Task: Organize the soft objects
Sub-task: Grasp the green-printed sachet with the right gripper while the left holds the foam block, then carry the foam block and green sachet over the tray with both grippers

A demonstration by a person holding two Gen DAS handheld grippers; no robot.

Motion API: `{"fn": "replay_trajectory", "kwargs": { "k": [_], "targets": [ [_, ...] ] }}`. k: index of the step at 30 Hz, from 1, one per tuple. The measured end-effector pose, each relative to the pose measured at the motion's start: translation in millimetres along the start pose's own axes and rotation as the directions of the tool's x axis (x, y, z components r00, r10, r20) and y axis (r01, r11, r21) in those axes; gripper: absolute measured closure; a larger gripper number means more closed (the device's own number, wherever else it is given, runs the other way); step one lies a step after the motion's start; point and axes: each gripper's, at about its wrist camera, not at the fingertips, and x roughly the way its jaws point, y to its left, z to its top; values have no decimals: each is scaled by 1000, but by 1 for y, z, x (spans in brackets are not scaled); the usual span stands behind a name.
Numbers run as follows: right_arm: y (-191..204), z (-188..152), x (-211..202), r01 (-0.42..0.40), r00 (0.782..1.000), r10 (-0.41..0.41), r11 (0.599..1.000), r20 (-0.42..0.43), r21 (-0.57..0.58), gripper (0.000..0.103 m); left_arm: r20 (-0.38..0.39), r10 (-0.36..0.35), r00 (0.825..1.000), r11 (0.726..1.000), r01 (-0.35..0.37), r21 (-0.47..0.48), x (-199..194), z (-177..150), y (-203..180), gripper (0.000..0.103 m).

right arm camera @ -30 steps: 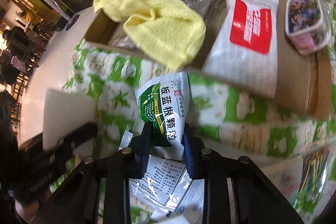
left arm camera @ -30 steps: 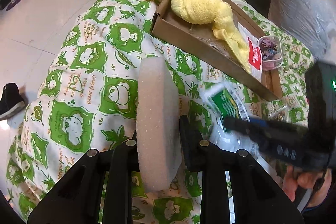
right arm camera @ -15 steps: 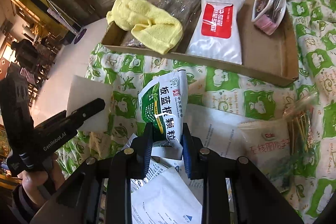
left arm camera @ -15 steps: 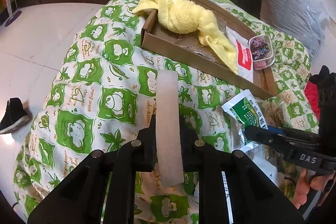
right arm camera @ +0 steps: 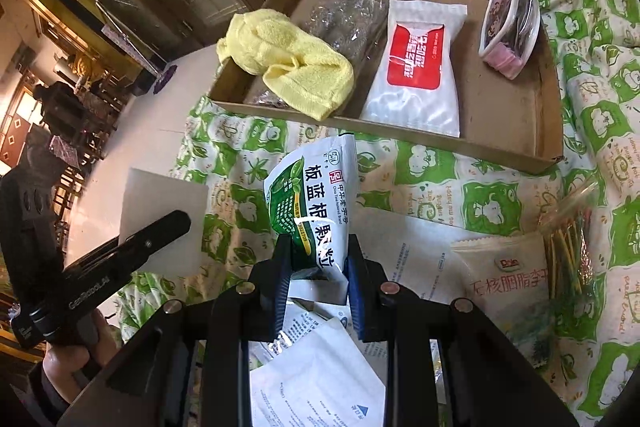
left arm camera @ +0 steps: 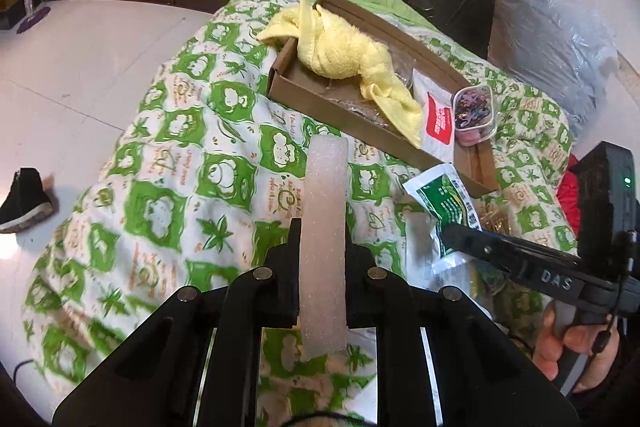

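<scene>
Foam slab point(left arm camera: 323, 227): clamped edge-on in left gripper point(left arm camera: 322, 283) jaws, short of the cardboard tray point(right arm camera: 496, 143); light, squashy, best held mid-length. Green sachet point(right arm camera: 316, 203): pinched at its lower end by right gripper point(right arm camera: 318, 287), just before the tray's near wall; limp, slick film, likely to droop.

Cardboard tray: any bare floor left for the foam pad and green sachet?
Yes: cardboard tray is bare along the near-right floor, between white-and-red pouch and right wall, below the clear pouch. The left half is crowded by yellow towel and crinkled plastic.
</scene>
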Motion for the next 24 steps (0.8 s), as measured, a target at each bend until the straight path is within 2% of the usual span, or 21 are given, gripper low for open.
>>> {"fn": "replay_trajectory", "kwargs": {
  "k": [8,15,24],
  "targets": [
    [2,-4,-7,-18,1000,18,1000,6,-7,78,14,36,999,999,-36,1,-33,-11,-8,89],
    [0,-9,0,-7,1000,7,1000,-15,0,78,46,49,998,999,-48,-14,-65,-7,-14,89],
    [-2,-10,-4,-15,1000,15,1000,-4,6,78,56,64,996,998,-63,-13,-79,-8,-22,89]
  ]
}}
